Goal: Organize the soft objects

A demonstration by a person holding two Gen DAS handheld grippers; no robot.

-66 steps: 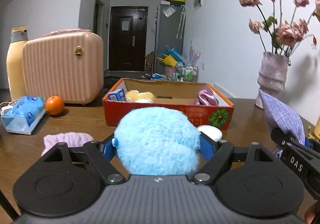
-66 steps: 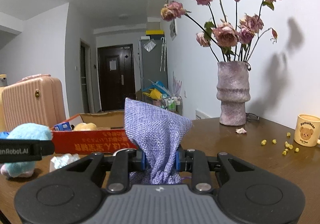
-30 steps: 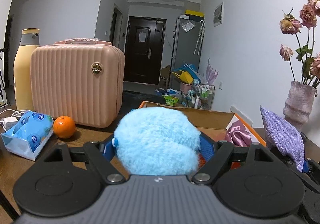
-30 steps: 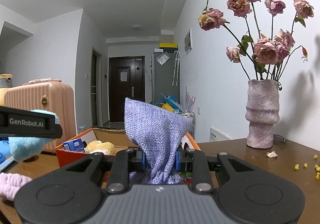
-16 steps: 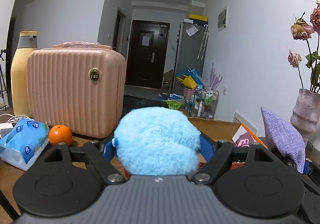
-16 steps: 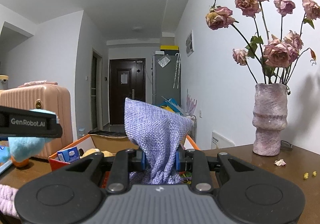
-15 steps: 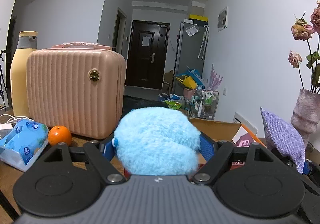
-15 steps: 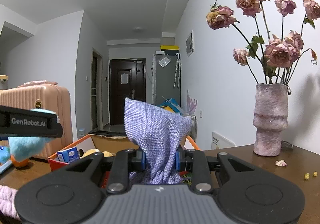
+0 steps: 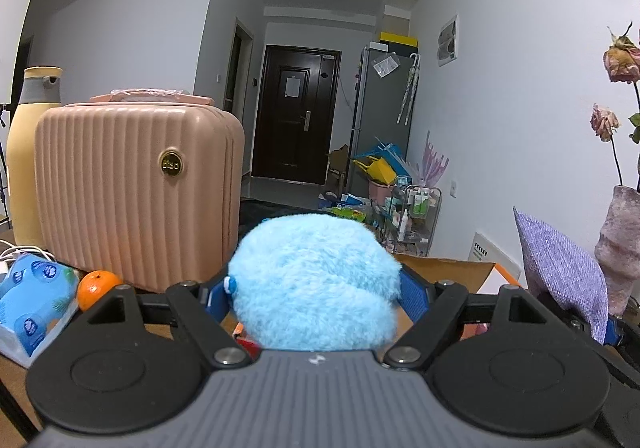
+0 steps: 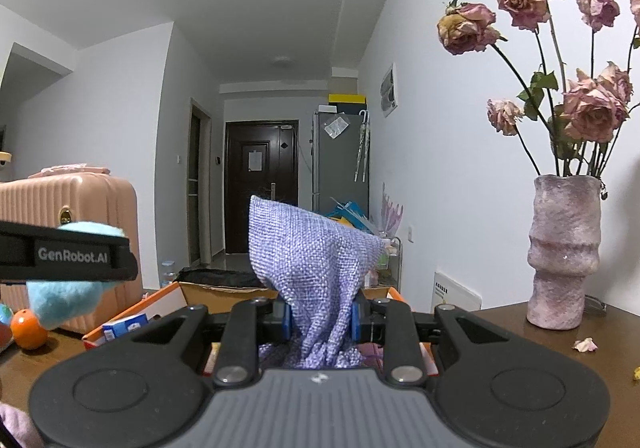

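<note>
Fluffy blue plush [image 9: 314, 284] squeezed in left claw [image 9: 316, 288], purple knit cloth [image 10: 310, 260] pinched tight in right claw [image 10: 320, 316], both above orange box [image 10: 160, 302]

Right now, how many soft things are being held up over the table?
2. A fluffy blue plush sits clamped in the left gripper; a purple woven cloth is pinched in the right gripper. More soft things may lie hidden in the orange box.

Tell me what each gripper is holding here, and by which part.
Left gripper: blue plush ball, clamped across its sides. Right gripper: purple woven pouch, pinched at its gathered lower end.
</note>
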